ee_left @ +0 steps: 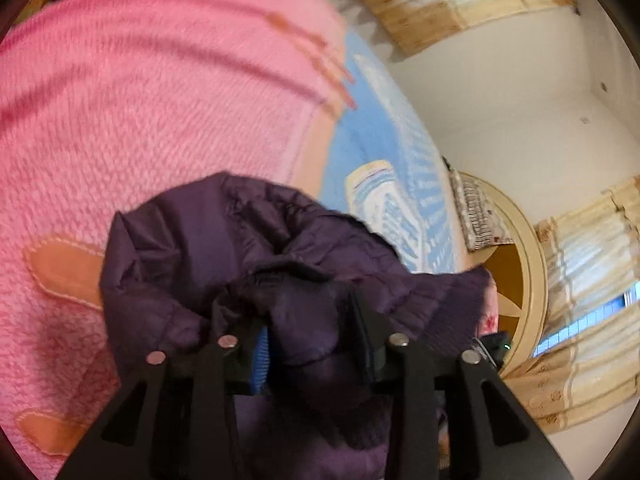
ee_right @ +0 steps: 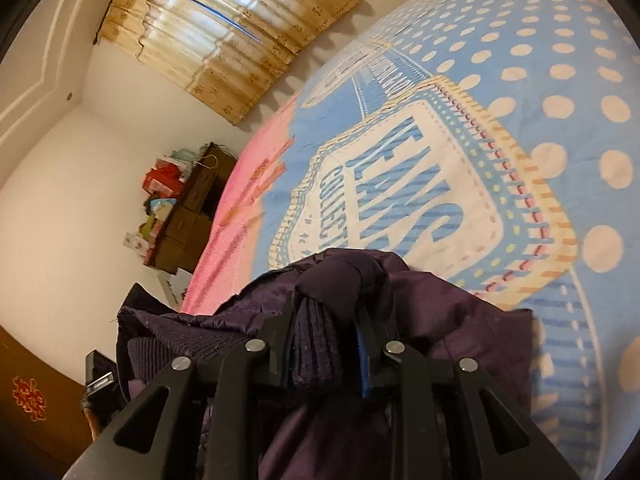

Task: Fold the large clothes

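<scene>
A dark purple padded jacket (ee_left: 224, 240) is bunched up in front of both cameras, held above the bed. My left gripper (ee_left: 308, 312) is shut on a fold of the purple jacket; fabric hides its fingertips. In the right wrist view the same jacket (ee_right: 448, 312) hangs from my right gripper (ee_right: 326, 312), which is shut on its ribbed knit edge (ee_right: 312, 344). The other gripper shows faintly at the lower left of the right wrist view (ee_right: 98, 384).
The bed carries a pink knit blanket (ee_left: 140, 100) with orange patches and a light blue printed blanket (ee_right: 500, 128) with cream dots. A dark wooden shelf unit (ee_right: 192, 208) with boxes stands by the wall. Curtains (ee_right: 224, 28) hang at the windows; a round headboard (ee_left: 524, 280) is at the right.
</scene>
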`<state>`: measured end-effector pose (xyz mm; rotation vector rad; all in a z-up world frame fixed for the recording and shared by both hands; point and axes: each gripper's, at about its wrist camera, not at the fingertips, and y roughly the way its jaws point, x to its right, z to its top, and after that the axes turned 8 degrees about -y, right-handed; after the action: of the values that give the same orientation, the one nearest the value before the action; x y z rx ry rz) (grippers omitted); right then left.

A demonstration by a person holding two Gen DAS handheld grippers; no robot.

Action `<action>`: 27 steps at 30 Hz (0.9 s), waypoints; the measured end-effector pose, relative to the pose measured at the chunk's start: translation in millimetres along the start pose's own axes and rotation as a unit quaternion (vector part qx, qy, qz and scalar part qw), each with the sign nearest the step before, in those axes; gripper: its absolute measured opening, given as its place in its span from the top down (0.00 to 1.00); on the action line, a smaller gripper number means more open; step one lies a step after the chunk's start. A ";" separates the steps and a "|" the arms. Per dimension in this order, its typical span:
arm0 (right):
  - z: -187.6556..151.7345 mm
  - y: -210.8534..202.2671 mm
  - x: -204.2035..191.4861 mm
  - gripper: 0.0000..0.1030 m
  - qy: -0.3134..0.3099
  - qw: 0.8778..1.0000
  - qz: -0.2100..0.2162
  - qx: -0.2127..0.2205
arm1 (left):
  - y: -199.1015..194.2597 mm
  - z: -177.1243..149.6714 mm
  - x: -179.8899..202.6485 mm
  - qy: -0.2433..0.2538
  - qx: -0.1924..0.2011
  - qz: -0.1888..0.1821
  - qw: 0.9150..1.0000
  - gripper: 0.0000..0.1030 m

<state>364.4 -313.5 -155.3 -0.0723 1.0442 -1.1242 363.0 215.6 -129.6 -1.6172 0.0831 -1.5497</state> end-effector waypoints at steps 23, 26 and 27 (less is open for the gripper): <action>-35.1 61.8 -105.4 0.35 -0.311 0.928 -0.160 -0.130 | 61.5 -65.1 62.3 0.353 0.068 0.228 0.905 0.21; -43.8 68.9 -106.9 0.48 -0.339 0.916 -0.171 -0.133 | 62.2 -69.8 54.0 0.351 0.056 0.230 0.906 0.41; -44.3 67.8 -109.6 0.64 -0.345 0.914 -0.171 -0.129 | 61.0 -72.3 54.0 0.357 0.060 0.233 0.903 0.54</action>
<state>376.3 -178.1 -144.7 -0.8351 0.5365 -1.1356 344.9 108.4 -135.6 -0.7776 0.7031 -1.6339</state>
